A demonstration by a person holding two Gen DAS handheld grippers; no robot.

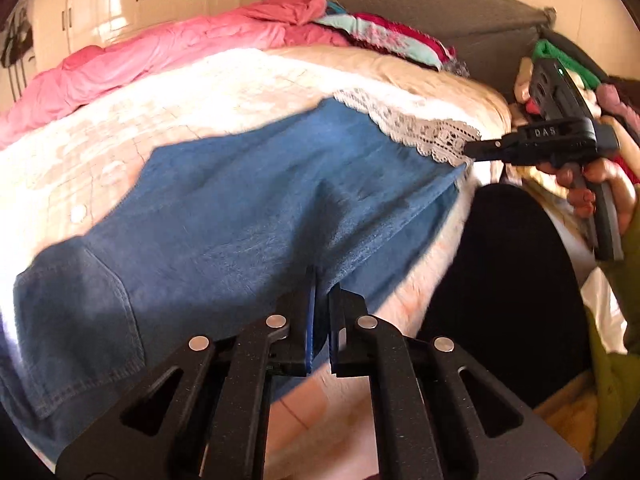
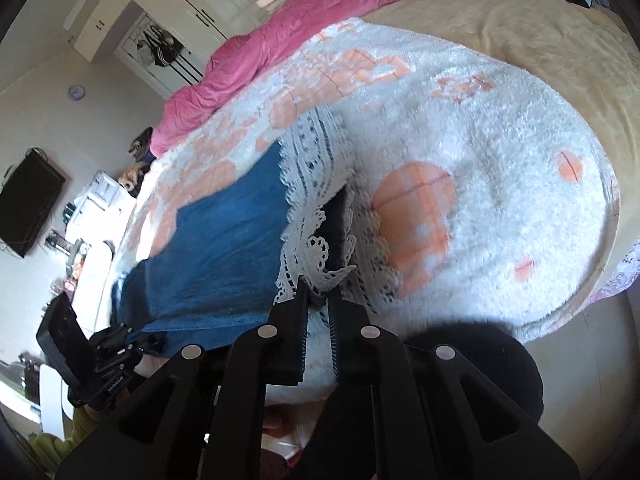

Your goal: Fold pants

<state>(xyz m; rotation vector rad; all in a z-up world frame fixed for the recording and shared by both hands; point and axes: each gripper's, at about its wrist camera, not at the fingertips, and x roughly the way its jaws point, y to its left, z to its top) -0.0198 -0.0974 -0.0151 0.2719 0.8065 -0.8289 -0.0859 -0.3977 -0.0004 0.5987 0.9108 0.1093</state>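
Blue denim pants (image 1: 256,208) with a white lace hem (image 1: 424,132) lie across a white fluffy blanket on the bed. My left gripper (image 1: 322,300) is shut on the near edge of the denim. My right gripper (image 1: 474,152) shows at the right in the left wrist view, pinching the lace hem. In the right wrist view my right gripper (image 2: 320,292) is shut on the lace hem (image 2: 316,208), with the denim (image 2: 224,248) stretching left toward my left gripper (image 2: 132,340).
White blanket with orange patches (image 2: 460,160) covers the bed; a pink duvet (image 1: 160,56) lies behind, colourful clothes (image 1: 380,36) by the grey headboard (image 1: 420,4). White wardrobes (image 2: 192,4) and a wall television (image 2: 28,204) stand beyond. A dark round shape (image 1: 504,272) sits beside the bed.
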